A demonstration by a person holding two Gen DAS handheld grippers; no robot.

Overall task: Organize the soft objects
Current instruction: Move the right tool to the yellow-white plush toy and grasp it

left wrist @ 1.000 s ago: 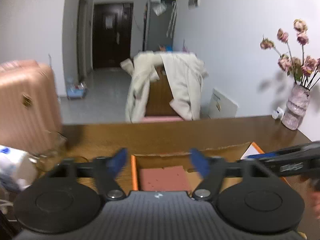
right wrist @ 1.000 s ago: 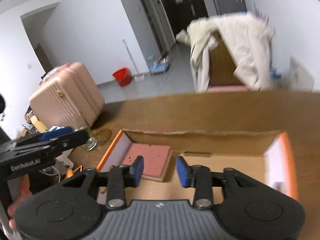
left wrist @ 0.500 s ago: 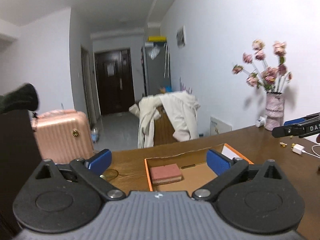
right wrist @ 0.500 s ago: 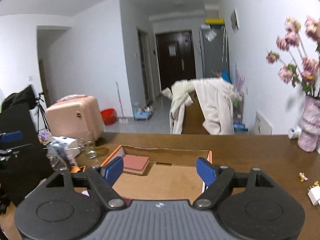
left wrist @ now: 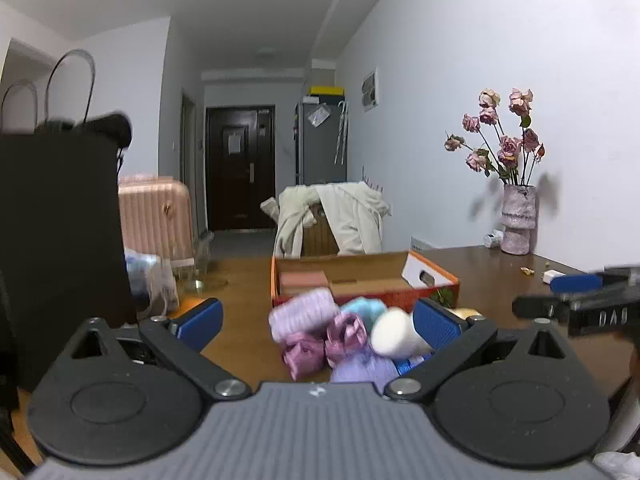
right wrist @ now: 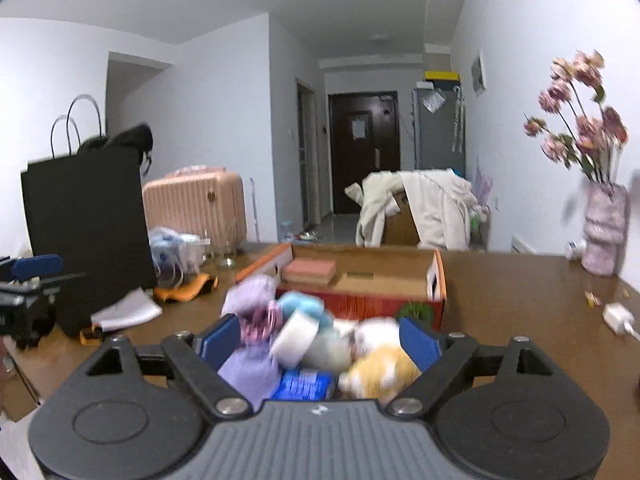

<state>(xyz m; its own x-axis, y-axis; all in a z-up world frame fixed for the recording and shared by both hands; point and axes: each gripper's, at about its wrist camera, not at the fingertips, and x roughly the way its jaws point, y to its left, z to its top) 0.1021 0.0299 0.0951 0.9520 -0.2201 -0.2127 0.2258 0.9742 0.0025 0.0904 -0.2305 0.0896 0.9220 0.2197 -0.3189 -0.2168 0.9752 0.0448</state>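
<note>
Hovering above the brown table (left wrist: 248, 344), with blue pads spread wide and nothing pinched: left tool (left wrist: 318, 322) and right tool (right wrist: 316, 340) alike. Heaped on the table just in front of an open orange cardboard box (right wrist: 438, 280): a blurred pile of soft objects (right wrist: 308, 344), among them a lilac knit roll (left wrist: 304, 312), purple bundles (left wrist: 324, 344), a white roll (left wrist: 394, 334), a pale blue piece (right wrist: 300, 306) and a yellow plush (right wrist: 380, 368). Inside the box, at its left end, a pink sponge block (right wrist: 309, 269). Further off: black paper bag (right wrist: 86, 224) at left, vase of dried roses (left wrist: 518, 220) at right.
</note>
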